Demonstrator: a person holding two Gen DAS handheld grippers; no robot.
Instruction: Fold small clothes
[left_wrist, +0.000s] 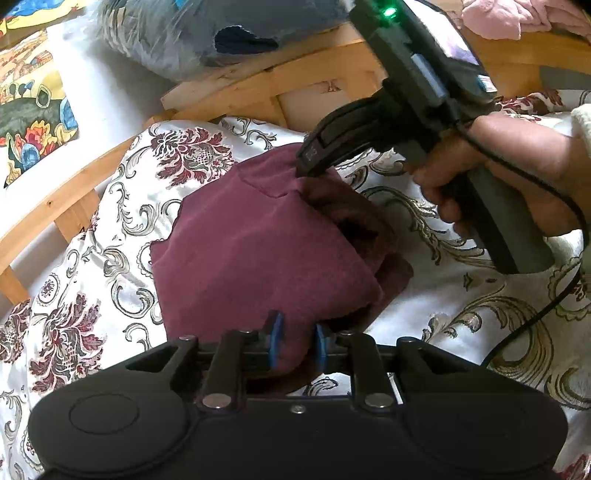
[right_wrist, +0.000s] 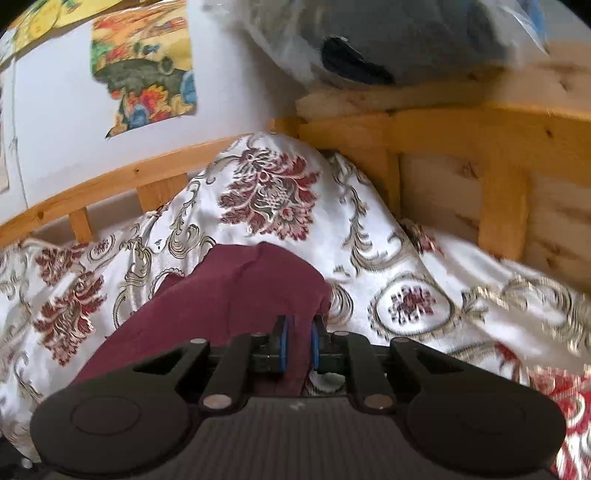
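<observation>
A maroon garment (left_wrist: 240, 251) lies partly folded on a flowered bedspread (left_wrist: 92, 295), with its thicker folded layers bunched along the right side. My left gripper (left_wrist: 298, 341) is at the garment's near edge, and the cloth fills the narrow gap between its blue pads. My right gripper (left_wrist: 304, 171), held by a hand (left_wrist: 480, 173), pinches the far right corner. In the right wrist view the same garment (right_wrist: 229, 291) runs in between the right gripper's (right_wrist: 298, 341) blue pads, which are closed on a fold of it.
A wooden bed frame (left_wrist: 258, 85) curves round behind the bedspread. A plastic bag of dark clothes (left_wrist: 184, 33) sits on it, and pink cloth (left_wrist: 517, 18) lies at the far right. A colourful poster (left_wrist: 33, 122) hangs on the white wall. A black cable (left_wrist: 535, 317) trails across the bedspread.
</observation>
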